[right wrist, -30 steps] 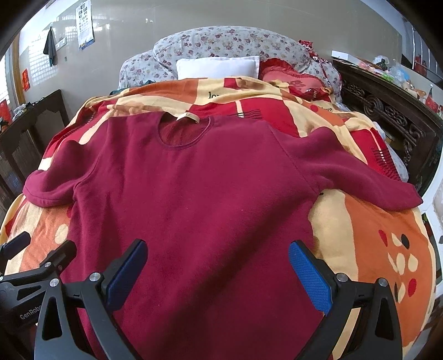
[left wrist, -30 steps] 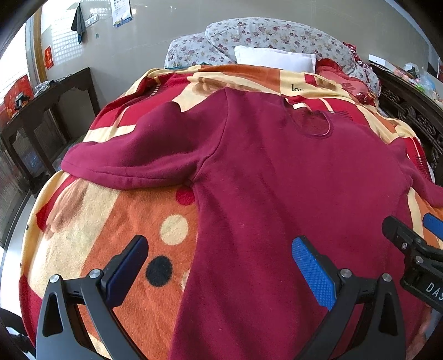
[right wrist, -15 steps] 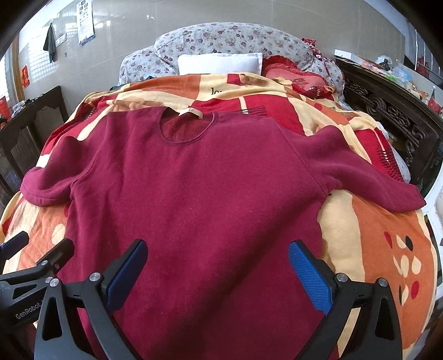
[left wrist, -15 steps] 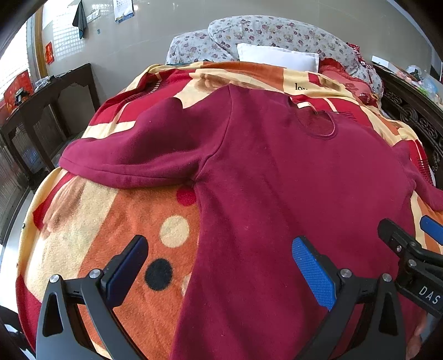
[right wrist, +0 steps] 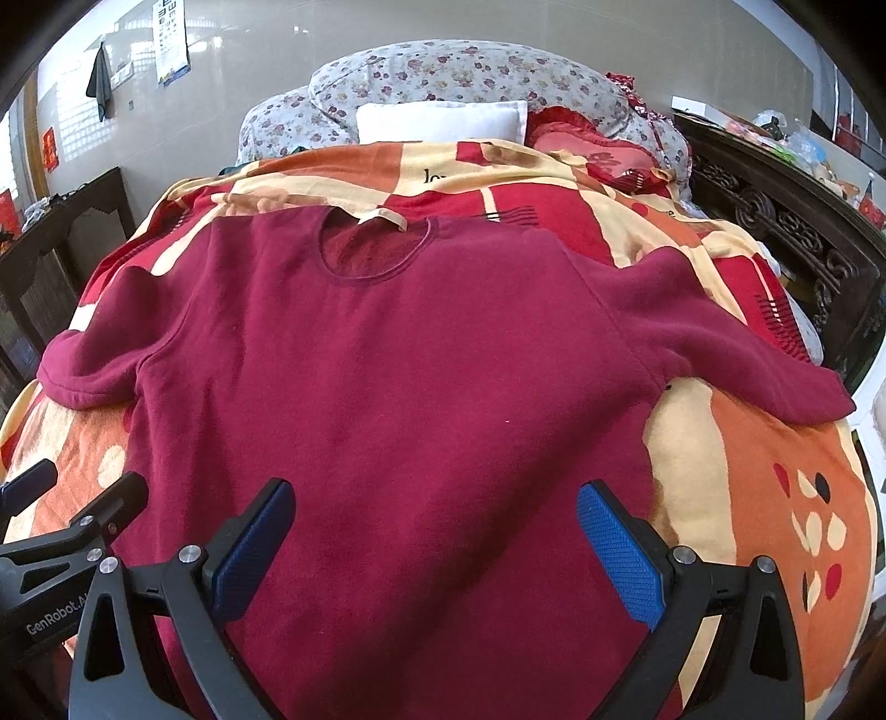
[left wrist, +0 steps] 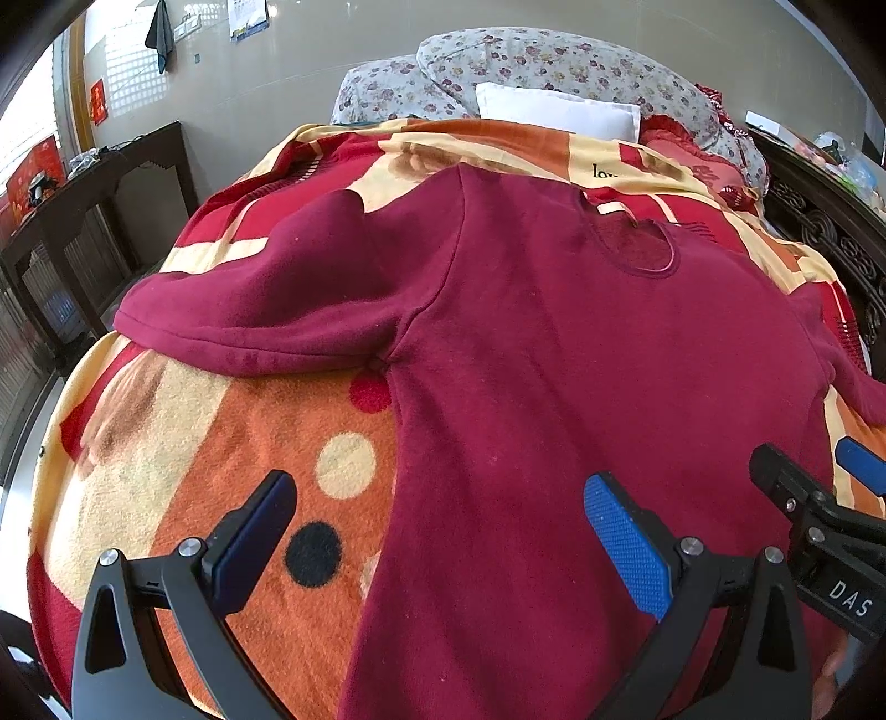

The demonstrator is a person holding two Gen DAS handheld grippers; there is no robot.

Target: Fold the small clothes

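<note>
Right wrist: sweater (right wrist: 387,376) flat (unfolded).

One maroon sweatshirt (right wrist: 387,387), spread flat with two sleeves out, one to the left and one to the right. One patterned blanket (right wrist: 747,498) under it. Two grippers: left gripper (left wrist: 437,531) and right gripper (right wrist: 434,529), each with two blue-padded fingers set wide apart. At the far end, one white pillow (right wrist: 440,122), one red cushion (right wrist: 587,147) to its right, and one floral bundle of bedding (right wrist: 470,72) behind. One dark cloth (right wrist: 99,80) hanging on the far left wall, one paper chart (right wrist: 171,50) beside it.
</note>
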